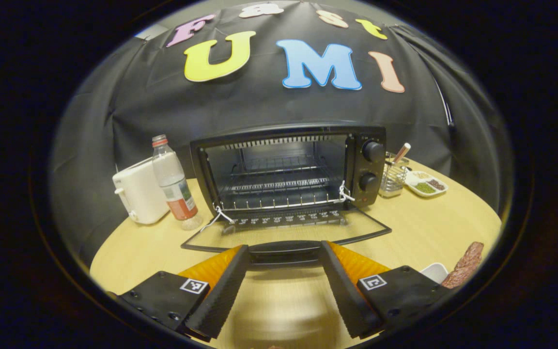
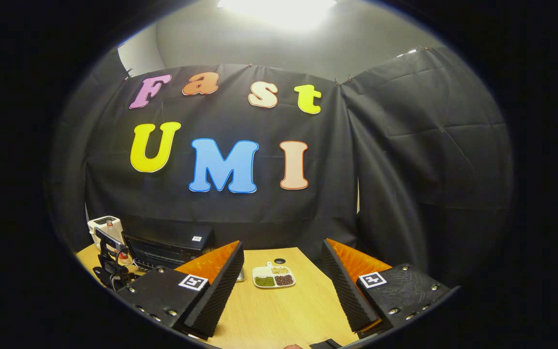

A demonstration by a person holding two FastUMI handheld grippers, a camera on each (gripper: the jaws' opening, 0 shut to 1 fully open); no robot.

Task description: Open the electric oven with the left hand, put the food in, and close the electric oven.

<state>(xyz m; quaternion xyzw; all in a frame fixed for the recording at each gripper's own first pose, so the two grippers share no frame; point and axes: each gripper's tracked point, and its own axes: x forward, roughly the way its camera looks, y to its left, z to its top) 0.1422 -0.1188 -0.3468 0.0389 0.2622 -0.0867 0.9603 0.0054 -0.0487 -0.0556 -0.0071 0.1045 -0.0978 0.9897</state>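
In the left gripper view, going from nine o'clock across, a white appliance (image 1: 139, 196) and a plastic bottle (image 1: 175, 186) stand just beside the electric oven (image 1: 288, 169), which sits on the wooden table (image 1: 434, 223) at the centre of the view. Its glass door (image 1: 286, 230) is already folded down flat toward the camera, so the wire rack (image 1: 279, 186) inside lies bare; by that, the opening step looks done. The left gripper (image 1: 284, 249) has its fingers spread wide, one to each side of the door's handle (image 1: 284, 249) and not pressing on it. Farther toward three o'clock, past the oven's knobs, stand a wire utensil holder (image 1: 394, 178) and a divided dish (image 1: 426, 184) of seeds. Down at four o'clock, at the very edge, a brownish piece of food (image 1: 465, 265) rests beside a white dish (image 1: 435, 271); it has not gone into the oven, so loading and closing are both left to do. The right gripper view is aimed higher and more at the wall: the oven (image 2: 167, 249) shows small at eight o'clock with a gripper (image 2: 112, 271) in front of it, and the divided dish (image 2: 273, 277) at six o'clock. The right gripper (image 2: 284, 286) is spread apart too, with nothing between its fingers. This view does not take in the food, so I cannot tell how near that gripper is to it.
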